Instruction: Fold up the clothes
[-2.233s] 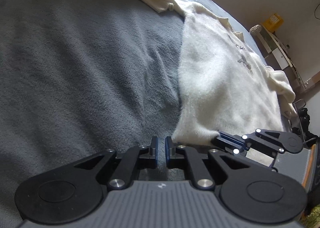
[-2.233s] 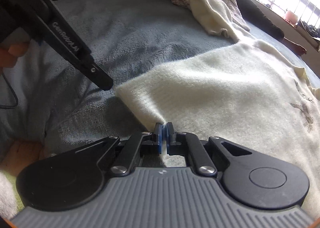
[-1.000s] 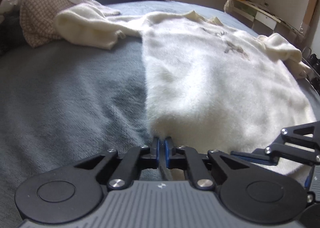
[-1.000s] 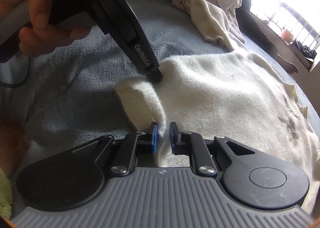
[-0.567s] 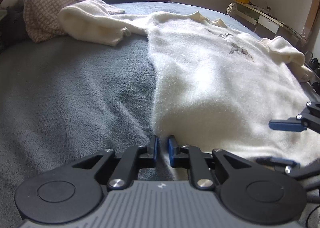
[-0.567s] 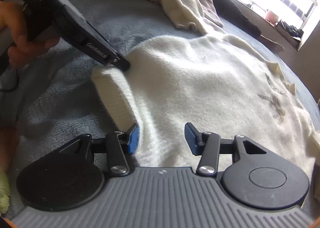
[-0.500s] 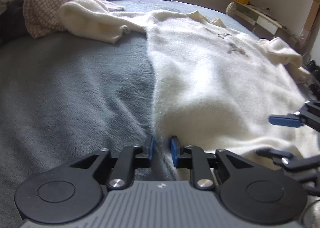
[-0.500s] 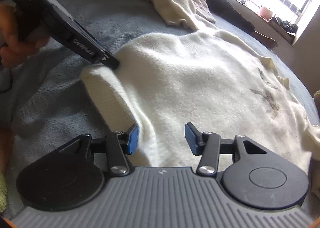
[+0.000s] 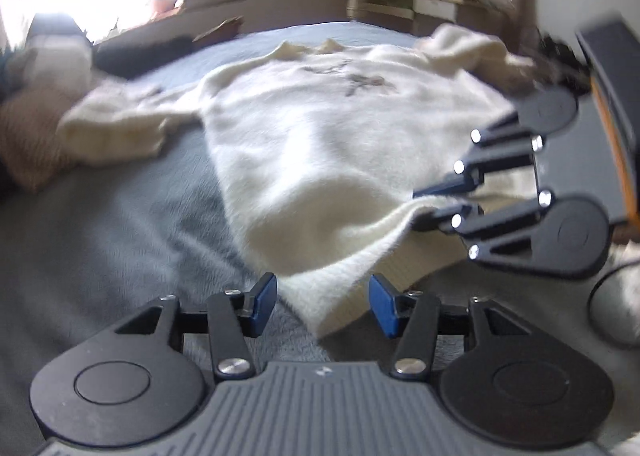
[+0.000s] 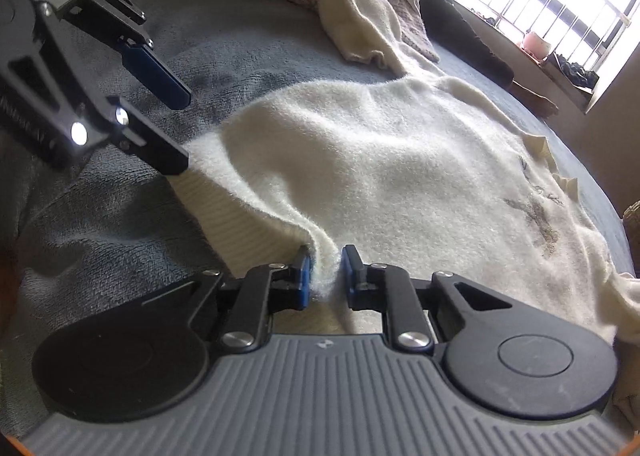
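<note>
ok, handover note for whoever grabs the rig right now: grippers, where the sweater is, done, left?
Left gripper: jaws opening, hem corner lies between the pads, not pinched.
Right gripper: jaws closing on a bunch of hem fabric.
Cream sweater: spread front up on the grey blanket, sleeves out to the sides, hem nearest the grippers.
Done: laid out.
Left: no fold visible yet; regrip the left corner, then probably fold.

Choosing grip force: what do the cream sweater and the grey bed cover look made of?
The cream sweater looks like a fuzzy, matte knit, perhaps wool or a blend: a hairy nap and a ribbed hem. The grey bed cover looks like plush fleece: short, matted pile with brushed streaks. Both look soft.
</note>
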Tool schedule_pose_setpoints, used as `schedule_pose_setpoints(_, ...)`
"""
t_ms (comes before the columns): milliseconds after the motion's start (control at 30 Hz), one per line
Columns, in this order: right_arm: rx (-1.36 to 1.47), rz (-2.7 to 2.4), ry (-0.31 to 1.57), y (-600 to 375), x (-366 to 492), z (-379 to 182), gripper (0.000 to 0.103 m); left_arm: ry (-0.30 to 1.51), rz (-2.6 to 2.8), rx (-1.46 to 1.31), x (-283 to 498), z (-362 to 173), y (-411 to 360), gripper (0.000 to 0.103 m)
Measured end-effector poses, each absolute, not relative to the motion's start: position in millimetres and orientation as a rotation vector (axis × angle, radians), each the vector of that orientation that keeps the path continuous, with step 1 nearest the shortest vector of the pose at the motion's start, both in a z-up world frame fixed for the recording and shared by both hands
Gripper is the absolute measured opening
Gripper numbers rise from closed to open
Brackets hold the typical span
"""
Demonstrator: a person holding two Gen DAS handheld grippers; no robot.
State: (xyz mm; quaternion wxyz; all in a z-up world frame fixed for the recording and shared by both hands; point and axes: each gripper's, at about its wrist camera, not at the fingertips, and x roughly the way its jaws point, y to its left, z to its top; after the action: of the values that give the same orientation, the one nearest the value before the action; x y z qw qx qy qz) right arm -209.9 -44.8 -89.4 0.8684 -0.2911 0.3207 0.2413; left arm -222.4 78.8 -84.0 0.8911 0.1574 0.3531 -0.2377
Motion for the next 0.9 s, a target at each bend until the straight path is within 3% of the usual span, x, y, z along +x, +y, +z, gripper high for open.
schedule_pose_setpoints(133, -0.602, 0.495, 0.659, -45, -212, -87, 0.015, 0.682, -0.473, 0.506, -222, -98, 54, 0.050)
schedule_pose_setpoints(300, -0.600, 0.498, 0.655, -45, -214, -87, 0.015, 0.649, -0.400, 0.544, -221, -99, 59, 0.016)
schedule_pose_setpoints(400, -0.606, 0.510, 0.662, -42, -215, -89, 0.015, 0.675, -0.374, 0.483, -219, -101, 71, 0.007)
schedule_pose_setpoints(500, -0.637, 0.515, 0.694, -38, -216, -96, 0.026, 0.699, -0.350, 0.468, -220, -107, 79, 0.006)
schedule_pose_setpoints(667, -0.607, 0.484, 0.713, -48, -211, -90, 0.056, 0.709, -0.336, 0.461, -221, -113, 78, 0.006)
schedule_pose_setpoints(900, -0.546, 0.538, 0.884, -73, -204, -78, 0.075, 0.720, -0.315, 0.442, -217, -119, 77, 0.007)
